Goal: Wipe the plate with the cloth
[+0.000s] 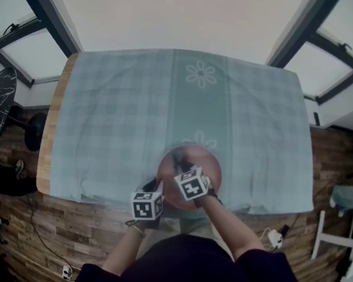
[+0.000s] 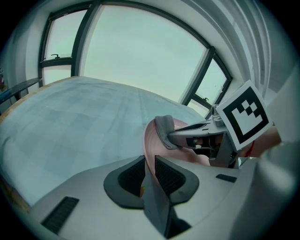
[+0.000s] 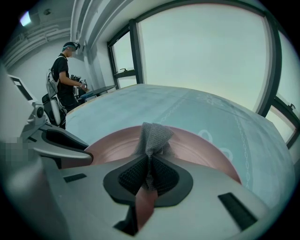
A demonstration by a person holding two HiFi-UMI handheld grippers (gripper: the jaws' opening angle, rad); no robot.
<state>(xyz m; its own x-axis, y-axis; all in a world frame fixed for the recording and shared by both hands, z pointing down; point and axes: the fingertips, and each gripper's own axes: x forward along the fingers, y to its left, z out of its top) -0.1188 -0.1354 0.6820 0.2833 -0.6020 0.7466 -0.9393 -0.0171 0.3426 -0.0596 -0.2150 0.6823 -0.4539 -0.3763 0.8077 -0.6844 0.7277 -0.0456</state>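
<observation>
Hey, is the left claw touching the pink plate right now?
Touching. The left gripper view shows the rim of the plate clamped between the pads of the left claw.

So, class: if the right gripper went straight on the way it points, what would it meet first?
Most likely the plate, cloth first: the right gripper points down into it, though the gap is unclear.

plate [image 3: 201,150]: smooth pink, slight sheen. cloth [image 3: 154,136]: grey, coarse weave. tablecloth [image 1: 115,115]: matt checked fabric. bench [image 1: 49,139] edge: bare wood. right gripper [image 3: 149,164] shell: matt grey plastic; pads [image 3: 131,177] black, ribbed.
</observation>
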